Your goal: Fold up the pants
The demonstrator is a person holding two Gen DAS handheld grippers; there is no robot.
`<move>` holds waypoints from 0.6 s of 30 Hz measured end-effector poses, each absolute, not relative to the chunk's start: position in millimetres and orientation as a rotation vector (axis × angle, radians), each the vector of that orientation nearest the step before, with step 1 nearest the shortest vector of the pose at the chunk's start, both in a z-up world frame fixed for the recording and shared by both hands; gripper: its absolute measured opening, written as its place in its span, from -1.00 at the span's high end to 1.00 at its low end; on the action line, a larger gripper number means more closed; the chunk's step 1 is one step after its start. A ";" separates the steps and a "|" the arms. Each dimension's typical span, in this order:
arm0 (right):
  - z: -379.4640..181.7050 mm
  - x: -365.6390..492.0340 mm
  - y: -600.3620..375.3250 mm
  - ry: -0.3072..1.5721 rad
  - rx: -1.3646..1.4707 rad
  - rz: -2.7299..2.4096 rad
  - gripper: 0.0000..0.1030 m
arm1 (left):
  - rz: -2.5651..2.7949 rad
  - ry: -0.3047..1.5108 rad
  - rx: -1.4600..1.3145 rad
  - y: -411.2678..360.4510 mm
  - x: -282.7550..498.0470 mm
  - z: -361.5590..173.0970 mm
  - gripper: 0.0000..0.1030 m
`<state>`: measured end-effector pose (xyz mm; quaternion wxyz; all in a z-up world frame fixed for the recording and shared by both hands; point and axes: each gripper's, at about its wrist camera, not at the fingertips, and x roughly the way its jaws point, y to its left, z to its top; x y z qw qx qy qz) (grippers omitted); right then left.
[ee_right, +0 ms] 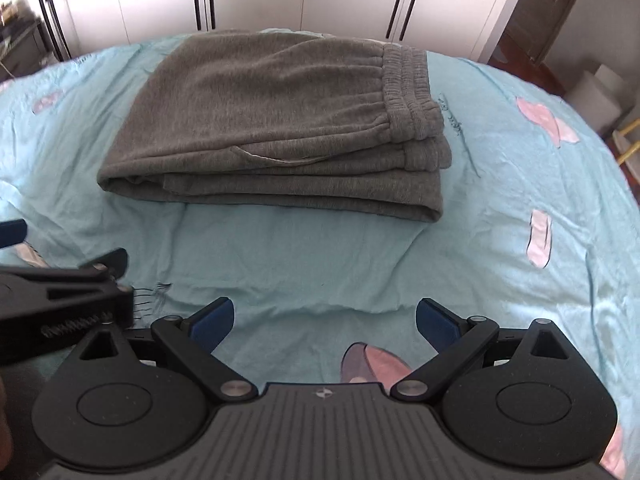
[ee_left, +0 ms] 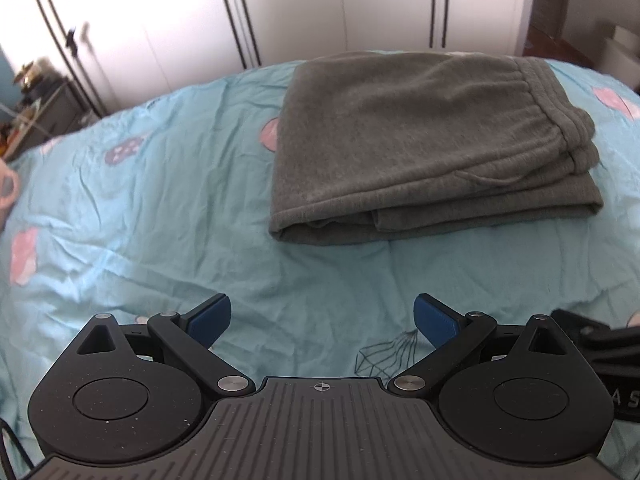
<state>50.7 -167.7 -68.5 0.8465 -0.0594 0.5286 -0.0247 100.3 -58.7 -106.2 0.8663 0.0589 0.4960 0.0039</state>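
Pants point(ee_left: 416, 144): grey sweatpants in a compact, layered rectangle, lying mid-bed on the light blue sheet point(ee_left: 160, 208).
Waistband point(ee_right: 408, 92): ribbed elastic stacked at the right end of the bundle; rounded fold edge at the left.
Pocket: slit opening visible on the top layer, slightly gaping.
Left hand-held gripper point(ee_left: 322, 320): jaws spread wide, nothing between the blue pads, hovering over bare sheet well short of the pants.
Right hand-held gripper point(ee_right: 324, 320): likewise wide apart and empty, just beside the left one, which juts in at the left edge of the right wrist view.
Backdrop: white wardrobe doors point(ee_left: 320, 4) beyond the far side of the bed.
Progress: folding judged essentially done; no loose leg or cuff trailing out.
Step in hand: likely a final check or tidy-up.
Doing it well: if touching up, press lightly along the near edge to flatten the layers instead of pinching; avoid tugging the waistband, which could slide the top layer off the stack.
Risk: soft bedding gives under pressure, so a firm push may skew the bundle.
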 end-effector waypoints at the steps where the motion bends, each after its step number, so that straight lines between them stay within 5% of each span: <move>1: -69.6 52.5 -166.9 1.115 -0.138 -0.054 -0.90 | 0.013 1.047 0.117 -57.5 102.8 -108.2 -0.96; 18: -74.9 73.5 -168.7 1.101 -0.136 -0.108 -0.90 | 0.004 1.053 0.002 -45.2 117.1 -116.9 -0.96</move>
